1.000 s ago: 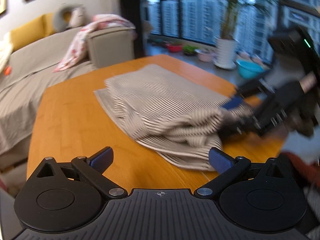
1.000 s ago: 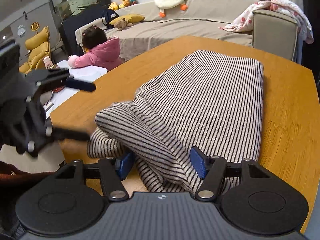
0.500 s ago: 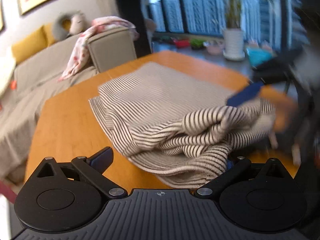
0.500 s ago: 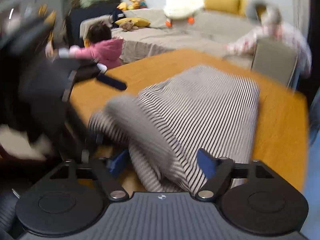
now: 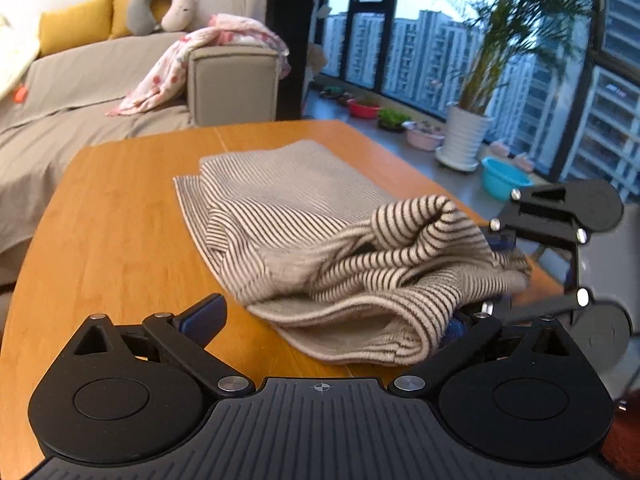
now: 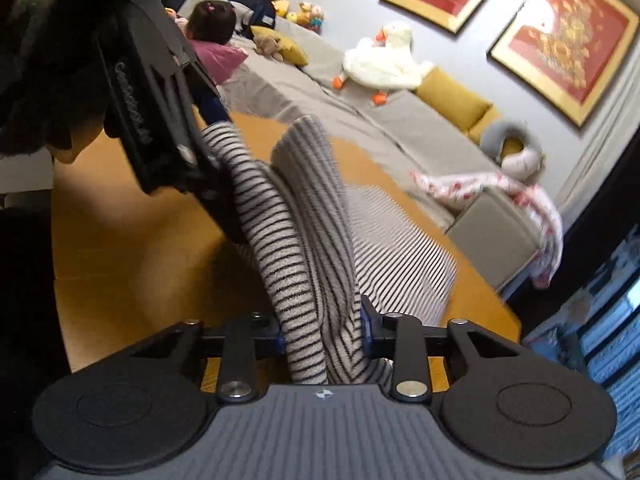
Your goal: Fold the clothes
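So the striped knit garment (image 5: 304,216) is lying on the orange wooden table (image 5: 112,216), soft ribbed fabric in beige with thin dark stripes. The far part lies flat in a rough rectangle, and the near end is bunched into a thick rolled lump lifted off the wood.

The right tool (image 6: 322,330) has its blue-padded fingers (image 6: 366,322) pressed in on a gathered fold of the garment, pinching it tight, so the cloth rises from it in a twisted band.

The left tool (image 5: 326,320) is spread wide. Its left finger sits over bare wood beside the garment's near edge, and the lumpy end covers its right finger.

From the left wrist view the right tool shows up as black linkage at the garment's right end. Behind the garment there's a grey sofa (image 5: 100,76) with a pink floral blanket (image 5: 208,48) draped over its arm.
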Demonstrator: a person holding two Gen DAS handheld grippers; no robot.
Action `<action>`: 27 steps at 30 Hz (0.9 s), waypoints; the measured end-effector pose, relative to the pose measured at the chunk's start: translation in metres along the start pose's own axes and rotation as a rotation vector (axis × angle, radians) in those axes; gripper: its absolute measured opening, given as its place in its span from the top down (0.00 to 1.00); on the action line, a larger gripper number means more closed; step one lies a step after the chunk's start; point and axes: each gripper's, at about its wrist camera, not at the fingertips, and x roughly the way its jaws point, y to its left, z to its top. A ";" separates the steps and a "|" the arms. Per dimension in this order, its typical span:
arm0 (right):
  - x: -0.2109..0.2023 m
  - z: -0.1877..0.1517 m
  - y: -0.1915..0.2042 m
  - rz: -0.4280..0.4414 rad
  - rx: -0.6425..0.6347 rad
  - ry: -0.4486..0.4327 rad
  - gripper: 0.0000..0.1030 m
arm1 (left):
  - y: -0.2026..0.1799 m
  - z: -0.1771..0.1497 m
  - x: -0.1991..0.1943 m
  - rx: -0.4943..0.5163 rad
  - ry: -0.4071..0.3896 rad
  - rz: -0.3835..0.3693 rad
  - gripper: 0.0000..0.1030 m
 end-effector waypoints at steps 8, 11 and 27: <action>-0.003 -0.006 0.006 0.073 -0.098 0.097 0.72 | 0.052 0.023 -0.028 -0.102 -0.099 0.062 0.00; -0.008 0.002 0.007 0.113 -0.149 0.116 0.72 | 0.064 0.039 0.008 -0.100 -0.057 0.068 0.00; 0.036 0.118 -0.111 0.441 -0.407 0.130 0.69 | 0.084 0.056 0.102 0.222 0.131 -0.210 0.15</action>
